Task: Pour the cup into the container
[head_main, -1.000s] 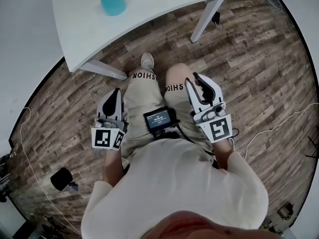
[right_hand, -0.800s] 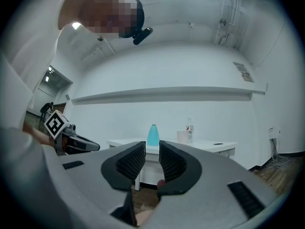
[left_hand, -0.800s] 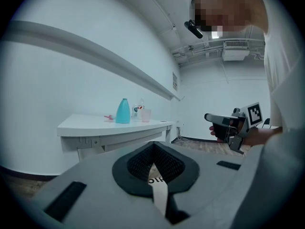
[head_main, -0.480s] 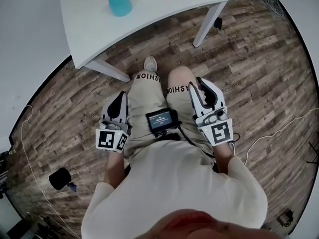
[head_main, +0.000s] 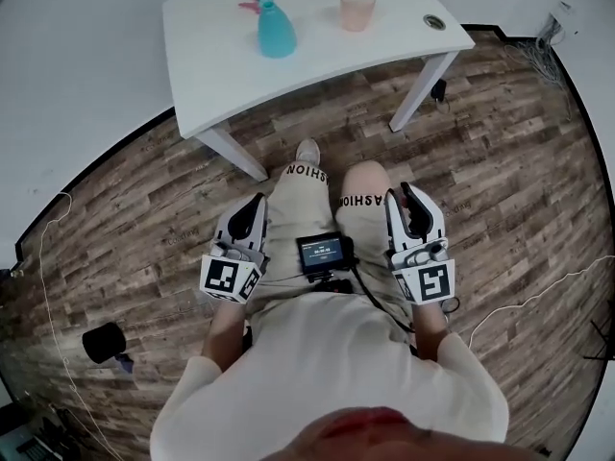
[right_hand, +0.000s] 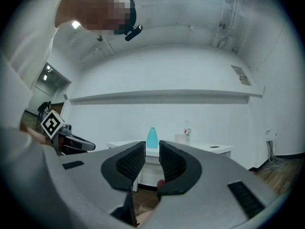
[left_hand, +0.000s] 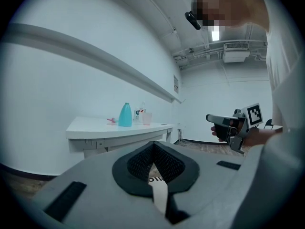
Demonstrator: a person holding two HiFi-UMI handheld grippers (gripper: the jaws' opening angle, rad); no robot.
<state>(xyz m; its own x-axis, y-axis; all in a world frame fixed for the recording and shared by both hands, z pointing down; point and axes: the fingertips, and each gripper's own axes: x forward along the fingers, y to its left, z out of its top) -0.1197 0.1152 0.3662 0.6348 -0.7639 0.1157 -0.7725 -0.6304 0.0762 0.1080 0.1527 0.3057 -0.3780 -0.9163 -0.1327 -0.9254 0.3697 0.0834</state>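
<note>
**Both tongs empty at lap level, cup on the tabletop**

Cup (head_main: 356, 10): translucent, pinkish, tapered. It stood upright at the top middle of the head view, toward the far edge of the tabletop (head_main: 221, 75). A teal spray bottle (head_main: 276, 29), a rounded cone with a pink trigger, stood to its left, apart from it. The tabletop was smooth white with a curved front edge, angled white legs and a round grommet (head_main: 434, 22) near its right corner.

Left tongs (head_main: 258, 202): ribbed black pads pressed together at the tips, nothing in them. Right tongs (head_main: 405, 192): pads a narrow slit apart, nothing between them. Both sat mid-frame beside the person's thighs, well apart from the tabletop, each with a marker cube at the rear.

Floor (head_main: 125, 209): brown wood-grain planks, with a thin white cable (head_main: 50, 286) trailing at the left. Walls were plain white.

Only the head view showed the small screen (head_main: 324, 253) at the person's waist. Only the gripper views showed a long ledge on the wall and exposed ceiling ducts. The right gripper view also showed a clear labelled bottle (right_hand: 187, 128) just beside the cup, barely readable from above.
</note>
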